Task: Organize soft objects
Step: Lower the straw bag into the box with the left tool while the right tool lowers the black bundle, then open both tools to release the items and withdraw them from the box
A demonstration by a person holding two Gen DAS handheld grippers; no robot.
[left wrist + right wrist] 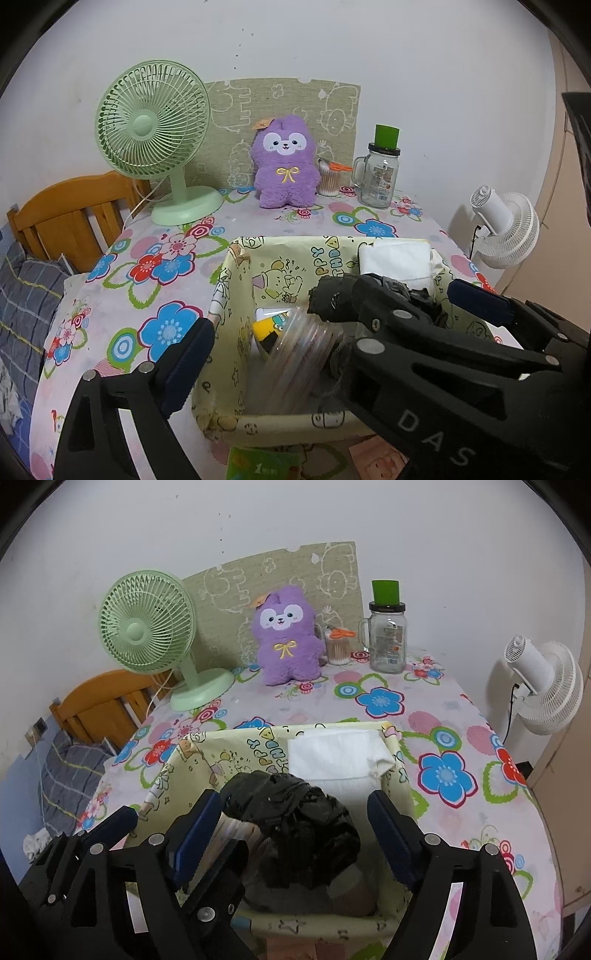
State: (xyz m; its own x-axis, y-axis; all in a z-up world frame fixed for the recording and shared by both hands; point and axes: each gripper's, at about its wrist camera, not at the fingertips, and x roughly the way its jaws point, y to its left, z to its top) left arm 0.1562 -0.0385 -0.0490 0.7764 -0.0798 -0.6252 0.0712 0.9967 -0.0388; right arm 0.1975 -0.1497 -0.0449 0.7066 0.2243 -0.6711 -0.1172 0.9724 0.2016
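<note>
Left wrist view: the left gripper (351,325) hangs wide open over the fabric bin (295,421), holding nothing. The right gripper's arm crosses in front. Inside the bin lie a black bundle (332,299), a clear plastic container (295,354) and a folded white cloth (397,260) at the far right corner.

Right wrist view: the right gripper (295,823) is spread wide around the black bundle (306,827), its fingers not visibly pressing it. The purple plush (286,642) sits upright at the far edge of the table (461,812), between the green fan (147,624) and the glass jar (388,646).

The bundle looks just placed; next, probably, comes lifting clear and reaching far for the plush.
</note>
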